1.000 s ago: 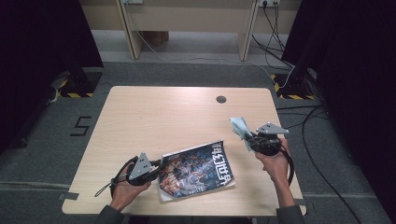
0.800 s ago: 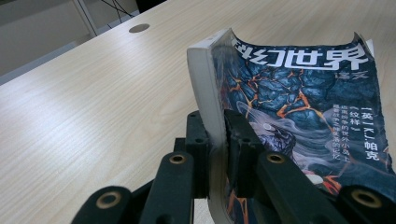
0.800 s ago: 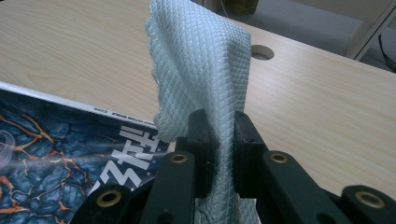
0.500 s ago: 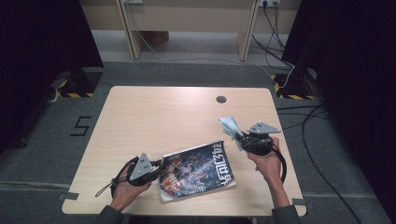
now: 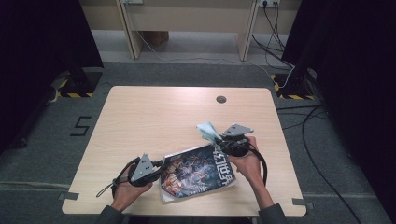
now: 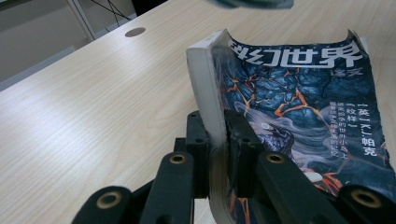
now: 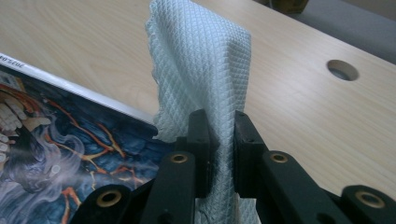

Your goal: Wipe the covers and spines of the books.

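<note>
Blue glossy magazine (image 5: 198, 172) with orange-veined cover, spine edge curling upward.

The cloth (image 7: 201, 70) runs down between the right gripper (image 7: 219, 140)'s jaws and is cut off by the picture's bottom edge.

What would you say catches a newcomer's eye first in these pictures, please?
The dark magazine with its glowing orange cracks and bold white title, lying at the near edge of the pale wooden table, stands out first. The left tool is clamped on its spine edge, lifting that side into a curve. Just beyond the magazine's far corner, the right tool grips a pale quilted cloth that sticks up above the table.
</note>
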The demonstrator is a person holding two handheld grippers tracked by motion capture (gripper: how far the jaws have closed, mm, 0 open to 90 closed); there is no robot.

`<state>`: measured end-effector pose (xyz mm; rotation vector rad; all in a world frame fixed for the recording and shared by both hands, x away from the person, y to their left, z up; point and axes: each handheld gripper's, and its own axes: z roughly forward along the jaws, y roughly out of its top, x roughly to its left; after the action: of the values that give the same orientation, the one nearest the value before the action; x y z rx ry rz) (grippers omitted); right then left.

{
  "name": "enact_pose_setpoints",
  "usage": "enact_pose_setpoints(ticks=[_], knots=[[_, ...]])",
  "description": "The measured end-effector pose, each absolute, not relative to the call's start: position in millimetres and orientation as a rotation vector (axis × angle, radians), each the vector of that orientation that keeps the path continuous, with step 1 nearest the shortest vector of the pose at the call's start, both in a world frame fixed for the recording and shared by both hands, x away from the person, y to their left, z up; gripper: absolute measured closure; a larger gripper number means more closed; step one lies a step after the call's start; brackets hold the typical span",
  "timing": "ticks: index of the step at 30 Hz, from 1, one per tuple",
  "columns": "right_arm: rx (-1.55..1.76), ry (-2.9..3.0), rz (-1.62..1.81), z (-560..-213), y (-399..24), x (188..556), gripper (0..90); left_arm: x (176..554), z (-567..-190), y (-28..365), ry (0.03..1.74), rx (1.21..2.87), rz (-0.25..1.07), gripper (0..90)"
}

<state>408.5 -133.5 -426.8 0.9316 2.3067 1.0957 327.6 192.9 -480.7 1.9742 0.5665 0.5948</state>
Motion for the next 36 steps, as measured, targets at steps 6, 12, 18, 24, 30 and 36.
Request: enact_pose_setpoints(ticks=[6, 12, 18, 24, 30, 36], knots=[[0.845, 2.388, 1.07, -436.0, -103.5, 409.2, 80.8, 326.7, -480.4, 191.6, 0.553, 1.975, 0.606, 80.7], [0.809, 2.414, 1.062, -440.8, -91.4, 408.1, 80.8, 325.0, -479.6, 187.7, 0.519, 1.981, 0.617, 80.8], [0.77, 2.435, 1.079, -441.6, -82.8, 402.3, 80.9, 325.5, -480.6, 186.6, 0.534, 1.987, 0.616, 80.7], [0.717, 2.455, 1.146, -434.1, -68.1, 390.1, 80.8, 325.8, -480.9, 186.8, 0.546, 1.979, 0.611, 80.7], [0.639, 2.472, 1.196, -425.9, -49.3, 374.2, 80.8, 325.6, -481.4, 187.0, 0.551, 1.977, 0.61, 80.7], [0.611, 2.479, 1.184, -424.7, -45.6, 370.7, 81.0, 325.5, -481.1, 186.6, 0.545, 1.981, 0.613, 80.5]])
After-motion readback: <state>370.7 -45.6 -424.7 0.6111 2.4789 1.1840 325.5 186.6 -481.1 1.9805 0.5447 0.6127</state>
